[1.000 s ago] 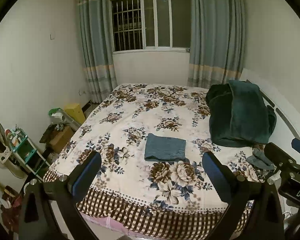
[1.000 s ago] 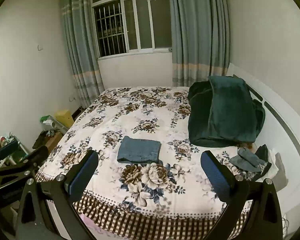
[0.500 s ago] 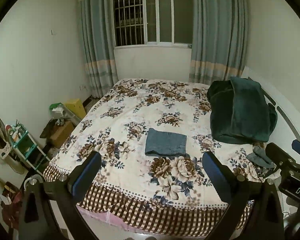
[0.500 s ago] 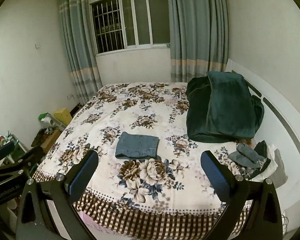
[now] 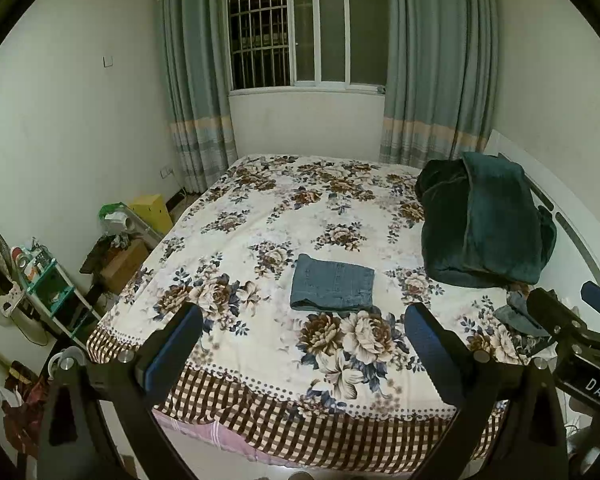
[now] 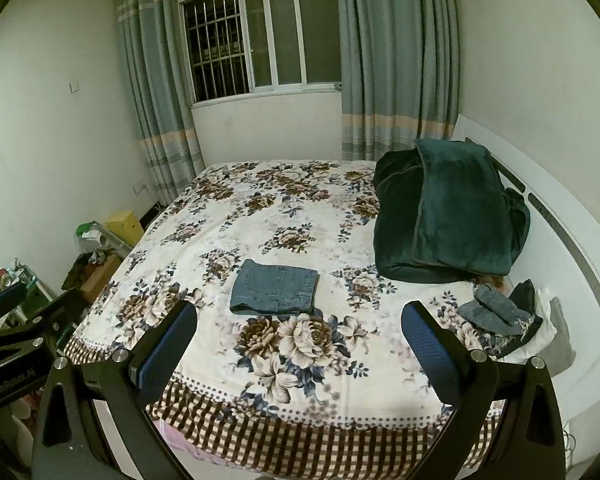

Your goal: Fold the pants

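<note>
The blue denim pants (image 5: 332, 288) lie folded into a small rectangle on the floral bedspread (image 5: 284, 216), near the bed's front middle; they also show in the right wrist view (image 6: 275, 287). My left gripper (image 5: 300, 348) is open and empty, held back from the bed's front edge, well short of the pants. My right gripper (image 6: 298, 346) is open and empty too, at a like distance. The right gripper's body shows at the right edge of the left wrist view (image 5: 572, 332).
A dark green blanket (image 6: 444, 208) is heaped at the bed's right side by the white headboard (image 6: 572, 240). Small grey and white clothes (image 6: 504, 316) lie at the right front corner. Boxes, a green shelf (image 5: 48, 284) and clutter stand on the floor left of the bed.
Both grippers have drawn back and risen from the bed; more of the checked front edge and the floor shows. The folded pants have not moved. Both grippers stay open.
</note>
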Demonstrator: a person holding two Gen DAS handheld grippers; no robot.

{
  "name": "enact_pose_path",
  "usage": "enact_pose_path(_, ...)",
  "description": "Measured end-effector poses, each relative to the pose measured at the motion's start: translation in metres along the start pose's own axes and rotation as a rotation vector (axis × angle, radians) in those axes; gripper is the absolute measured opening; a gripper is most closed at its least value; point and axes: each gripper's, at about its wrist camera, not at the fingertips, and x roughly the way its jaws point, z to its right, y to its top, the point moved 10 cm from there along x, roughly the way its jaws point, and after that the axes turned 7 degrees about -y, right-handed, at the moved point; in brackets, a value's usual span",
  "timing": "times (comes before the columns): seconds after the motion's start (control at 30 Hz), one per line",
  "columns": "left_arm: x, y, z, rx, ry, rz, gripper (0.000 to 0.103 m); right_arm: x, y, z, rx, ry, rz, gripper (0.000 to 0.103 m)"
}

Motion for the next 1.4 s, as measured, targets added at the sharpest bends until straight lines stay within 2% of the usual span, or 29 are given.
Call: enact_pose_path(1.4,-0.0012,0.0059,-0.0059,-0.011,0.01,0.007,0.103,0.0039,-0.0012,-0.0068,-0.011,0.013,-0.005,0.103)
